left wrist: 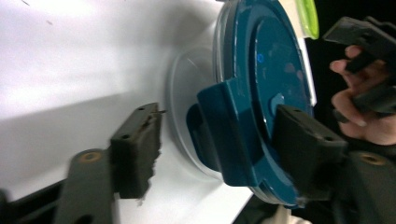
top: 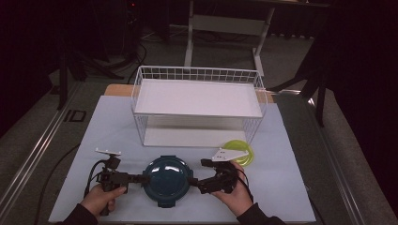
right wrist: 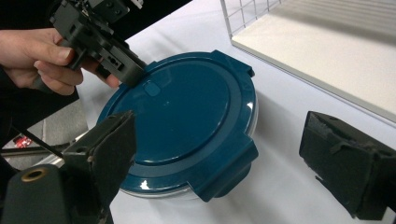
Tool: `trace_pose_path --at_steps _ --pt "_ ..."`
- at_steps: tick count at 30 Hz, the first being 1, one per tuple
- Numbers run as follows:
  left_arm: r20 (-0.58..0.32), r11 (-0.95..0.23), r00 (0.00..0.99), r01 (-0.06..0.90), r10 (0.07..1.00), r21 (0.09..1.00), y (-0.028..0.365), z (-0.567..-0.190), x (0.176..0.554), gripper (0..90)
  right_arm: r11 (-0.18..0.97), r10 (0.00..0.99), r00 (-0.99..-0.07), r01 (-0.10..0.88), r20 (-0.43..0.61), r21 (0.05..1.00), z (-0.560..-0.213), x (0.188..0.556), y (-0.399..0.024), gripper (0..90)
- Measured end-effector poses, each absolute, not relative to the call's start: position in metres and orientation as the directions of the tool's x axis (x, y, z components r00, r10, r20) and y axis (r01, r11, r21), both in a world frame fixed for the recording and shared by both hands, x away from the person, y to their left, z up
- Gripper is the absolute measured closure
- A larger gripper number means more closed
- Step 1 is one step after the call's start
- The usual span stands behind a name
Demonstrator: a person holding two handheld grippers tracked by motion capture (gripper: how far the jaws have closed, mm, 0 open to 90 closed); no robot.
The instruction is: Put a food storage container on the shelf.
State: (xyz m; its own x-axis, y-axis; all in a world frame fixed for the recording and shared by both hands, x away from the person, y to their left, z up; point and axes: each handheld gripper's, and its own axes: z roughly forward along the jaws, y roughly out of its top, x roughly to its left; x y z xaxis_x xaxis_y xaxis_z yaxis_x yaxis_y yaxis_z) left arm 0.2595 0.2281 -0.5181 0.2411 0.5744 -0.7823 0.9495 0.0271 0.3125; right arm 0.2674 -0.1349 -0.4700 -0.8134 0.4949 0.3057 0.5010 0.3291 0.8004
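High view: round clear container with dark teal clip-on lid [top: 167, 181] sits on the white table mat [top: 112, 126], front centre, between my two grippers, in front of the white wire basket shelf [top: 197, 105].

My left gripper [top: 139, 178] is at the container's left edge. Left gripper view: jaws about half open around the lid's side latch tab [left wrist: 233, 135], one pad over the lid top, the other off to the side over the mat; pads not clearly pressing yet, so no grip.

My right gripper [top: 201, 176] is at the right edge. Right gripper view: jaws spread wide, nothing between the pads, front latch [right wrist: 229, 175] just ahead.

Yellow-green round lid or dish [top: 240, 151] lies behind my right hand, untouched.

Progress, my read: early. Lid on, all visible latches look folded down. Left side is lined up for the first latch; opening latches and lifting the lid all remain.
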Motion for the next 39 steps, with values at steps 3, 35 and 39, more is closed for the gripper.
trace_pose_path --at_steps 3,35,39 --pt "-0.806 0.025 0.232 0.956 0.545 0.292 0.230 -0.520 0.261 44.9 0.324 0.498 -0.807 0.512 0.317 0.796 -0.471 0.268 -0.137 13.3" --pt "-0.767 -0.063 0.358 0.920 0.532 0.386 0.227 -0.509 0.250 54.3 0.187 0.506 -0.477 0.874 0.718 0.449 -0.510 0.278 -0.143 40.4" --pt "-0.768 -0.057 0.361 0.918 0.529 0.392 0.227 -0.510 0.249 54.3 0.202 0.487 -0.472 0.880 0.735 0.431 -0.513 0.277 -0.140 46.4"
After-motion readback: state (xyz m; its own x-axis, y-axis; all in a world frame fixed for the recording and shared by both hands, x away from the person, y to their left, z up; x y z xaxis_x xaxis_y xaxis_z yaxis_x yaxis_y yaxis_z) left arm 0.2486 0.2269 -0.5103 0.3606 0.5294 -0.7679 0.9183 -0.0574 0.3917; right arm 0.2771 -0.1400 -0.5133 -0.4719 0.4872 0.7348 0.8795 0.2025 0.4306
